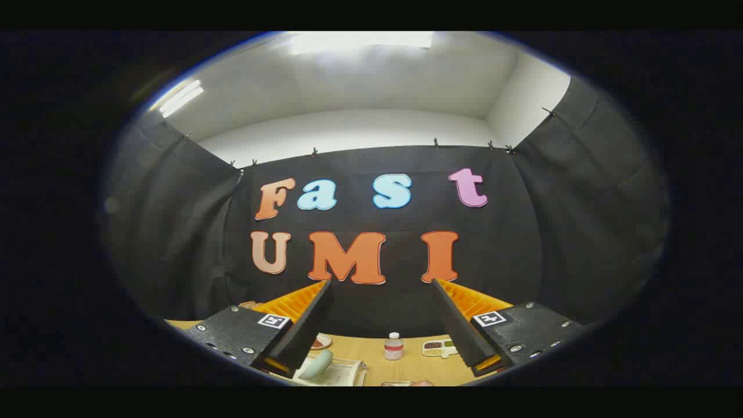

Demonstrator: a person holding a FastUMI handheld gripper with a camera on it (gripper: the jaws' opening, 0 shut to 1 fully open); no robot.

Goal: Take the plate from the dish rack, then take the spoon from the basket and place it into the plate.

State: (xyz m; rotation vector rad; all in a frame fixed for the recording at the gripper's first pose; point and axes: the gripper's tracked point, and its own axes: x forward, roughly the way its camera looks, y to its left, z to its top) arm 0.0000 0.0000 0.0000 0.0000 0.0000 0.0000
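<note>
While the gripper (380, 325) hangs spread and empty above the table (371, 357), the pale plate (316, 366) stands in its rack (342, 374) below; judged stiff, slick, breakable: grip the rim.

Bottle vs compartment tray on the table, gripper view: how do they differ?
The bottle stands upright and narrow with a white cap; the compartment tray lies flat and wide. The bottle is one closed container with a pinkish label band; the tray is open, with separate sections holding dark and greenish contents. The bottle sits ahead between the open gripper fingers; the tray lies beside it, toward the right finger. Both rest on the wooden table, untouched.
</note>
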